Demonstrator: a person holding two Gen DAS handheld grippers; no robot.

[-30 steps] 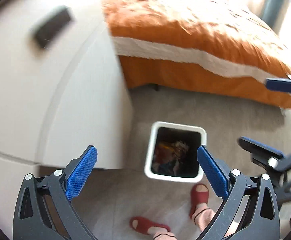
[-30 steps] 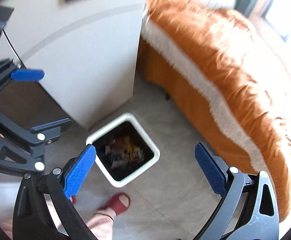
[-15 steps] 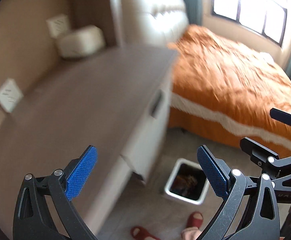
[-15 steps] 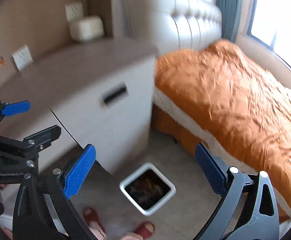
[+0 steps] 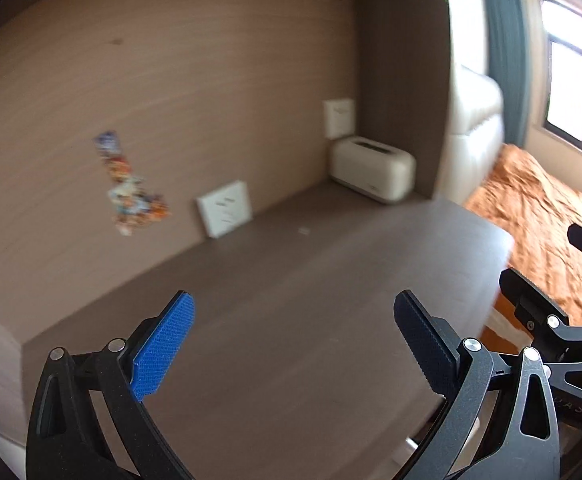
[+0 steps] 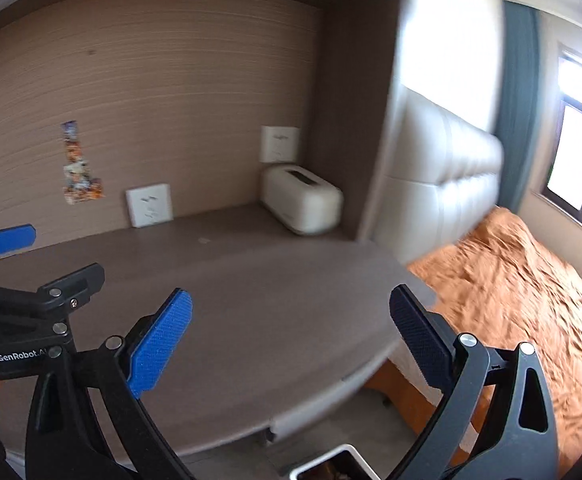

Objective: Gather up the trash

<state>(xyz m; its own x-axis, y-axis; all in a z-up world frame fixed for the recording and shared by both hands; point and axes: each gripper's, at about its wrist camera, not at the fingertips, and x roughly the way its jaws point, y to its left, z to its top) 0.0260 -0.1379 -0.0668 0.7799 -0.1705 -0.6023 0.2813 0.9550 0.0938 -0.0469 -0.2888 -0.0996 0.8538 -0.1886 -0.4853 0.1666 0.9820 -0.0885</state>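
Observation:
My left gripper (image 5: 293, 336) is open and empty above the brown desk top (image 5: 291, 280). My right gripper (image 6: 291, 332) is open and empty above the same desk top (image 6: 271, 300), to the right of the left one (image 6: 9, 240). A tiny pale scrap (image 5: 303, 231) lies on the desk toward the back, also in the right wrist view (image 6: 203, 241). The rim of the white trash bin (image 6: 331, 454) shows on the floor under the desk's front edge, between the right gripper's fingers.
A cream box-shaped appliance (image 6: 301, 200) stands in the desk's back right corner. Two white wall sockets (image 6: 149, 205) and a colourful sticker strip (image 6: 75, 164) are on the back wall. An orange-covered bed (image 6: 511, 292) lies to the right.
Both grippers have swung up from the floor and the trash bin to the desk top and back wall. Both stayed open and empty.

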